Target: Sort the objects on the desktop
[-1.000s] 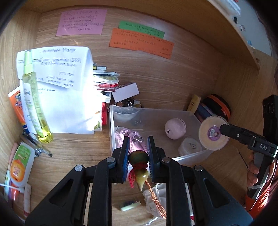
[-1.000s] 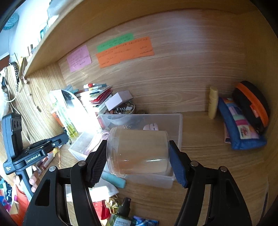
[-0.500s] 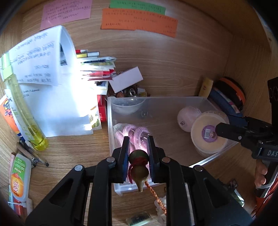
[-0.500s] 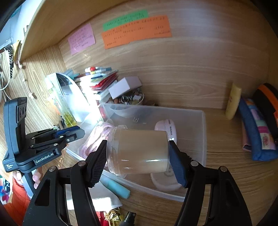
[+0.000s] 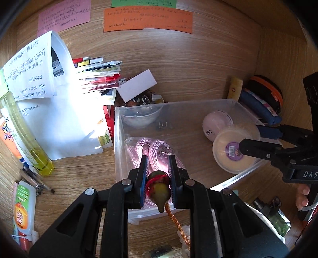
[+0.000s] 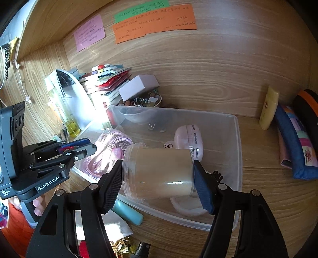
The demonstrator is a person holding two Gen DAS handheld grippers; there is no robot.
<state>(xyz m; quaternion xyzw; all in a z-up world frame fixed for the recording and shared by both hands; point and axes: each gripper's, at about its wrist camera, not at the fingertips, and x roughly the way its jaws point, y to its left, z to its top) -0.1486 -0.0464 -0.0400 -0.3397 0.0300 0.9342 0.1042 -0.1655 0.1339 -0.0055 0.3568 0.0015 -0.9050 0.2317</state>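
Over the clear plastic bin (image 5: pixel 234 103) on the bench, the left tongs (image 5: pixel 158 176) pinch a small gourd charm (image 5: pixel 160 188) tight while the right tongs (image 6: pixel 158 178), spread wide, clamp a translucent jar (image 6: pixel 159 172) sideways.

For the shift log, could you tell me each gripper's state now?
Left gripper: shut on the small gourd charm.
Right gripper: shut on the clear jar.

Wood-grain desk surface (image 5: pixel 79 170) sat in an alcove with a matching back panel (image 6: pixel 218 65). Pink (image 5: pixel 63 16), orange (image 5: pixel 148 19) and green notes (image 6: pixel 142 10) were stuck there. Bright light fell from the left.
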